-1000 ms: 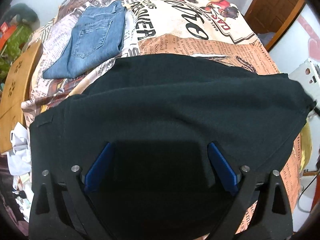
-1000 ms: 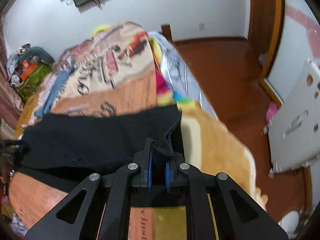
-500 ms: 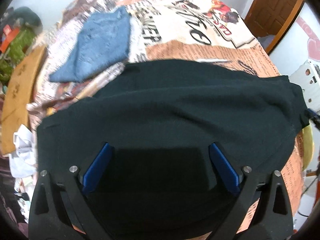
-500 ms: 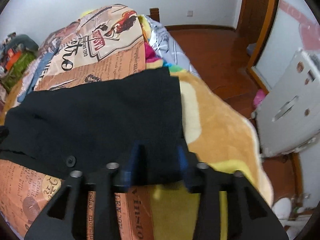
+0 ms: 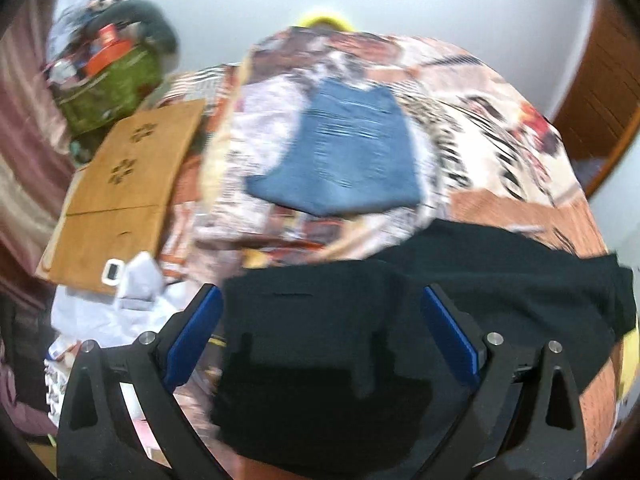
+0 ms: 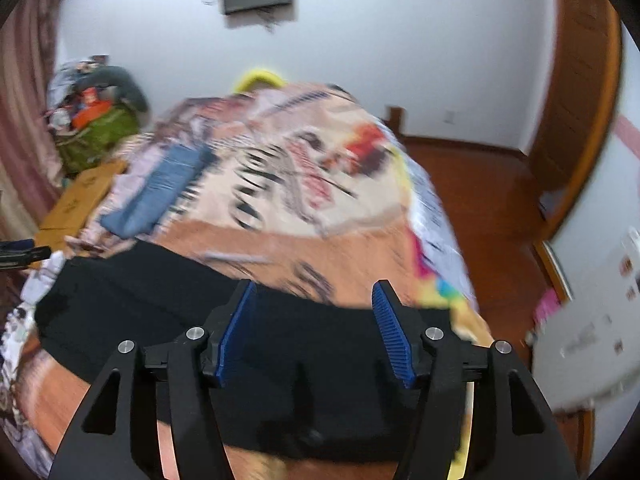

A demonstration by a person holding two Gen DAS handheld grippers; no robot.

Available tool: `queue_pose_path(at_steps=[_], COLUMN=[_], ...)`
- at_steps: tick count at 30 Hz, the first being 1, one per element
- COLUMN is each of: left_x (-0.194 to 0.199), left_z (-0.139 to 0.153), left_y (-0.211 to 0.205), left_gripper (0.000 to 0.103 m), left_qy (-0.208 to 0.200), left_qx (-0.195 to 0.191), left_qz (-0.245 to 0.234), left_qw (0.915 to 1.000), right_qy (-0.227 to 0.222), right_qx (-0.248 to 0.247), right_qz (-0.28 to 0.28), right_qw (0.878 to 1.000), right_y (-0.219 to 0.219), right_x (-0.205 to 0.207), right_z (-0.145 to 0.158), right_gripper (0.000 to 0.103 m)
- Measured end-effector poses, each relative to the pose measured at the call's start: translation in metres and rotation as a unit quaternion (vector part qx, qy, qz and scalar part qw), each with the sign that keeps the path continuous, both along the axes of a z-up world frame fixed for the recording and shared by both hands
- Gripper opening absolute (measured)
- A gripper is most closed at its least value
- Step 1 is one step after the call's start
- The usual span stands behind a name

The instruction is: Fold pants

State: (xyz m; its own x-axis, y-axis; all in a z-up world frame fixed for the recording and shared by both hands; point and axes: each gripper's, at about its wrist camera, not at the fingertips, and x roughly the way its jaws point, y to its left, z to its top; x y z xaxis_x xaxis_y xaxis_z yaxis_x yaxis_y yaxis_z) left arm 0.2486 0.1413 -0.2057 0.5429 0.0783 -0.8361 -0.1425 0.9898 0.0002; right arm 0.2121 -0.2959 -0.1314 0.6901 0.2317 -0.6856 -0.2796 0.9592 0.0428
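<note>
Black frames, silver screws, ribbed blue fingers (image 6: 392,336).

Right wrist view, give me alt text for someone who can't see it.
The open right gripper hovers over black pants spread across a bed with a newspaper-print cover. Folded jeans lie farther back on the left. The picture is motion-blurred.

Folded blue jeans (image 5: 344,152) on printed bedspread (image 5: 500,128); cardboard box (image 5: 120,196) beside
</note>
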Motion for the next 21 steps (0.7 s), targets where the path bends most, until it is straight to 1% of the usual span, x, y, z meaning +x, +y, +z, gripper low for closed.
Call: queue_pose_path(at_steps=[5,8,11,15,16,19,21], left_x=[0.003,0.006,0.010,0.015,0.016,0.022,0.027], left_z=[-0.010,-0.023,-0.041,-0.066,-0.071,-0.086,-0.097], left_y=[0.048,0.068,0.080,0.084,0.083,0.078,0.073], left_gripper=[0.100,0.100,0.100,0.100,0.099,0.099,0.098], left_qy=[0.004,0.013,0.026,0.049,0.051,0.060,0.070], left_qx=[0.001,-0.008,-0.022,-0.049,-0.051,-0.055,-0.064], left_qz=[0.042,0.057,0.064,0.067,0.065,0.052,0.043], left_qw=[0.9991,0.9982,0.9974,0.9953,0.9953,0.9953,0.9945], right_qy=[0.003,0.015,0.039,0.079,0.088,0.107,0.124], right_qx=[0.003,-0.001,-0.005,-0.011,-0.015,-0.023,-0.022], right_qz=[0.069,0.105,0.138,0.175,0.186,0.204,0.212], right_qw=[0.998,0.994,0.990,0.981,0.979,0.973,0.969], right_y=[0.068,0.106,0.142,0.184,0.196,0.219,0.235], right_x=[0.029,0.046,0.062,0.079,0.085,0.098,0.111], right_z=[-0.004,-0.014,-0.032,-0.057,-0.064,-0.074,-0.083], right_gripper=[0.057,0.057,0.059,0.059,0.059,0.059,0.059])
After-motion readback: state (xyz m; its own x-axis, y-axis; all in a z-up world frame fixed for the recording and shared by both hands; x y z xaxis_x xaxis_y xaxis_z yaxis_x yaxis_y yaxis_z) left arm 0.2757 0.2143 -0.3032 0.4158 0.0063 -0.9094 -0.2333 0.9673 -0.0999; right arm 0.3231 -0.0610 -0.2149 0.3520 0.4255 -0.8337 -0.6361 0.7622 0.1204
